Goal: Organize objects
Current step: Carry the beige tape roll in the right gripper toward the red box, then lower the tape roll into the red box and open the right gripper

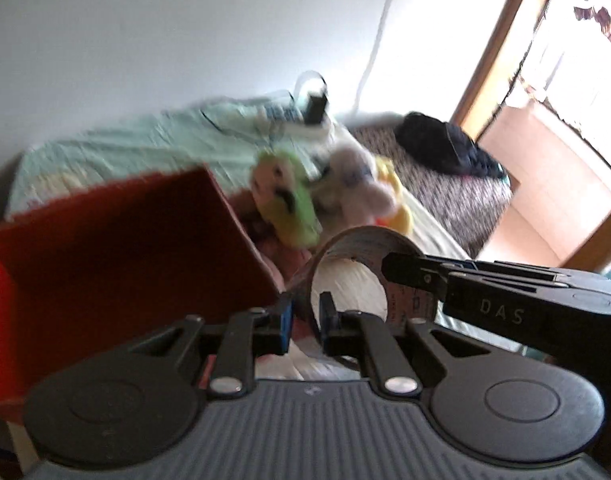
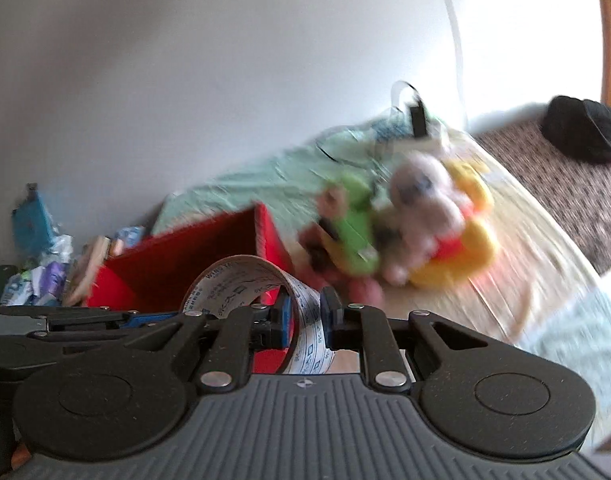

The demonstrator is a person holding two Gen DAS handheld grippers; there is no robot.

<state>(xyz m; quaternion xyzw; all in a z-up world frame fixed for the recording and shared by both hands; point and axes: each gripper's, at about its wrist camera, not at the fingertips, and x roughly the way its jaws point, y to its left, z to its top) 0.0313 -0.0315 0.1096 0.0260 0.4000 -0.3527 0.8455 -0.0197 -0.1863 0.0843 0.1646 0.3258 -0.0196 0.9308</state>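
A cardboard tape roll (image 1: 361,240) with print on its inner face hangs in the air between both grippers. My left gripper (image 1: 307,318) is shut on the roll's left wall. My right gripper (image 1: 401,270) comes in from the right and clamps the opposite wall. In the right wrist view the roll (image 2: 233,276) sits in my right gripper (image 2: 307,320), with the left gripper (image 2: 145,318) reaching in from the left. An open red box (image 1: 117,248) (image 2: 185,256) stands just behind the roll on the bed. Green (image 1: 289,200), white (image 1: 357,184) and yellow (image 2: 465,240) plush toys lie beyond it, blurred.
A pale green sheet (image 1: 125,144) covers the bed along a white wall. A black charger (image 1: 315,108) and cables lie at the bed's far end. A black bag (image 1: 445,144) rests on a patterned blanket (image 2: 565,192). Crumpled packets (image 2: 37,272) pile up at the left.
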